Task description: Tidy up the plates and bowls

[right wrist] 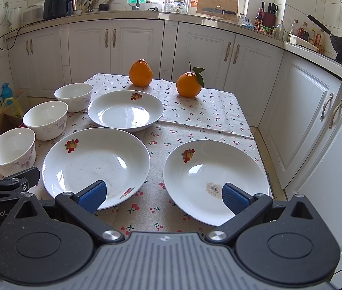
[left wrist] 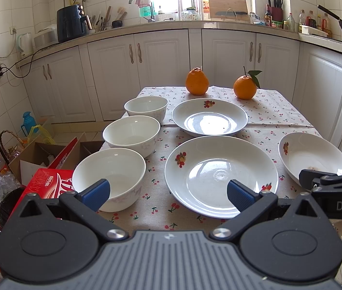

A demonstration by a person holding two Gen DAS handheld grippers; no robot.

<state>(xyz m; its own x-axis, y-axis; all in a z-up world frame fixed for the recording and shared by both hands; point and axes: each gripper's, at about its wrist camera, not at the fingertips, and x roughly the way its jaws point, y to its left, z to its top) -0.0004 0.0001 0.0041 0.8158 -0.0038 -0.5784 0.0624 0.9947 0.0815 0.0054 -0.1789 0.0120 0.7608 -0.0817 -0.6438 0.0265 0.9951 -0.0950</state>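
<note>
1. Hovering over the near edge of the table (left wrist: 279, 118), the left gripper (left wrist: 168, 194) has its blue fingers (left wrist: 97, 193) spread wide, holding nothing.
2. The right gripper (right wrist: 162, 197) is likewise at the near edge, jaws wide apart and empty, its fingers (right wrist: 235, 199) above the plates but, as far as can be judged, not touching them.
3. Three white bowls stand in a line along the left edge: the near bowl (left wrist: 109, 178), the middle bowl (left wrist: 131, 135) and the far bowl (left wrist: 146, 108). Each is upright and empty; neighbours are just beside one another.
4. The large plate (left wrist: 219, 176) lies toward the near edge at the middle of the table, just beside the near bowl.
5. The far plate (left wrist: 209, 117) lies behind it, near the centre of the table, just beside the far bowl.
6. The stained plate (right wrist: 215, 181) sits at the near right corner, apart from the large plate; a brownish residue (right wrist: 213, 188) marks its well. Its rim appears to reach the right edge.
7. All three plates carry a red fruit motif.
8. Two oranges stand along the far edge: the knobbed orange (left wrist: 197, 81) toward the middle and the leafed orange (left wrist: 245, 87) to its right, well apart from each other.
9. A cherry-print cloth (right wrist: 195, 130) covers the table.
</note>
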